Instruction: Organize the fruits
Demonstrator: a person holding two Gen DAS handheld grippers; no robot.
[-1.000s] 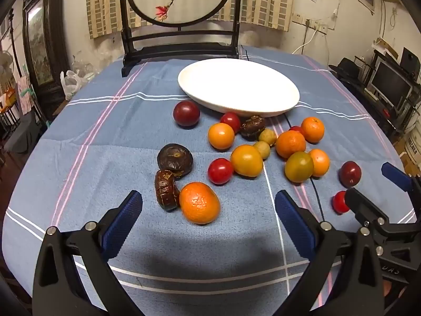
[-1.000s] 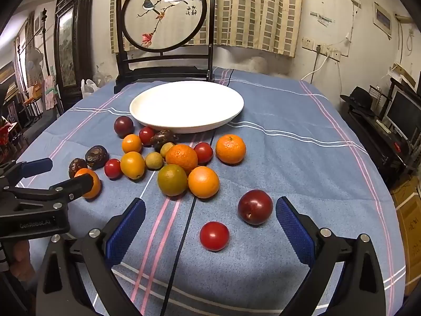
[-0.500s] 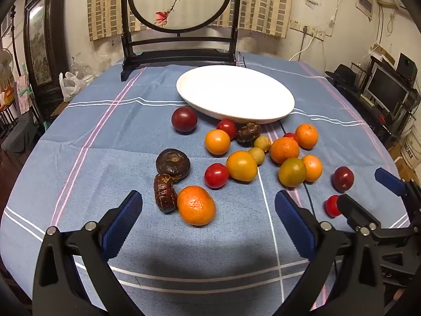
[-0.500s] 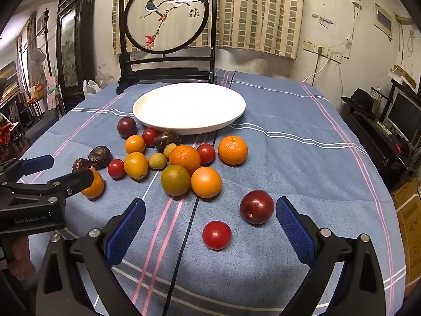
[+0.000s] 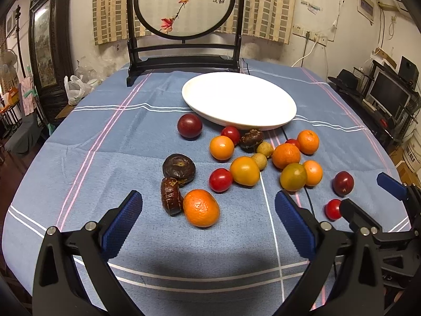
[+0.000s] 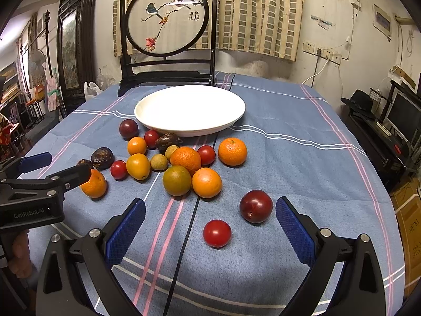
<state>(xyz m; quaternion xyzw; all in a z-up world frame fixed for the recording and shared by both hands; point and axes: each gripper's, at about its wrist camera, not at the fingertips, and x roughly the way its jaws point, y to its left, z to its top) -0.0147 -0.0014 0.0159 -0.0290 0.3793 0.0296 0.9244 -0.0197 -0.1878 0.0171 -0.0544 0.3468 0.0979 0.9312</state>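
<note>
A white plate (image 5: 286,110) (image 6: 231,121) lies empty at the back of the blue cloth. Several fruits are scattered in front of it: oranges, red tomatoes, dark plums and brown wrinkled fruits. My left gripper (image 5: 208,217) is open, and an orange (image 5: 201,208) with a brown fruit (image 5: 171,196) beside it lies just ahead between its fingers. My right gripper (image 6: 210,220) is open too, with a red tomato (image 6: 217,233) and a dark plum (image 6: 255,206) between its fingers. Each gripper also shows at the edge of the other's view.
A dark wooden stand with a round bird painting (image 5: 184,2) rises behind the plate. A black cable (image 6: 184,239) runs across the cloth toward me. The table edge drops away right, where a hat (image 6: 359,102) and monitor (image 6: 402,115) sit on furniture.
Both grippers have pulled back and tilted up a little, so the fruits and plate sit lower and farther in both views. Nothing was taken hold of; no fruit moved.
</note>
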